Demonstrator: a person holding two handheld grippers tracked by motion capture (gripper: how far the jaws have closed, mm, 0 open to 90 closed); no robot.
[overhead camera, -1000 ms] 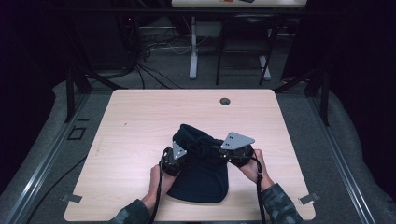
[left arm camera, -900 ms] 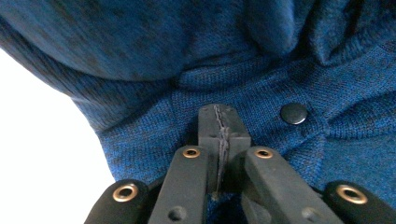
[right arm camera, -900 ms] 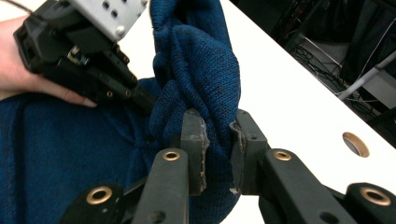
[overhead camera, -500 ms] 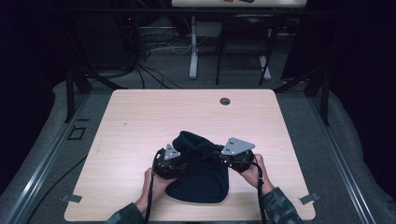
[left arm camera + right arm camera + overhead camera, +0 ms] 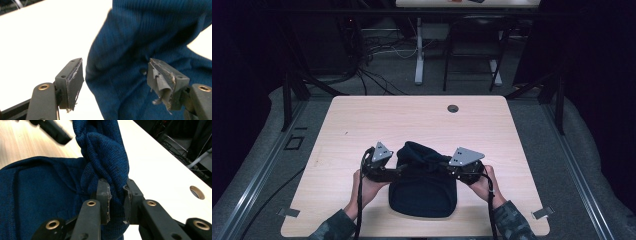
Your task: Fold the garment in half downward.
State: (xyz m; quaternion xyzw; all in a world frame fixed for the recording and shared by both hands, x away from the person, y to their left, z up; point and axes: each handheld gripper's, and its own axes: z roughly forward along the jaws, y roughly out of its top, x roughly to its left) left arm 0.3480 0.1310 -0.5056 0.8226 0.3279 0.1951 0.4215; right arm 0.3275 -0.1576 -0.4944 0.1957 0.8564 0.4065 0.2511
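- We log a dark blue ribbed knit garment (image 5: 422,187) lying on the pale wooden table (image 5: 362,120), at the near edge and well nearer to us than the small round grommet hole (image 5: 453,108) at the table's far side.
- The garment's near part lies flat; its far part is bunched and raised into a hump.
- Left gripper (image 5: 115,82): jaws wide apart, the knit cloth between and behind them (nothing pinched). Its black body, with a grey three-cornered plate on top, sits just beside the garment's left edge in the high view (image 5: 398,171).
- Right gripper (image 5: 116,202): jaws drawn in tight on a thick twisted fold of the garment, which rises upright above the pads.
- In the high view, the right gripper (image 5: 447,170) meets the garment's right edge.
- We note a person's hand behind each gripper, with patterned sleeves at the table's near edge.
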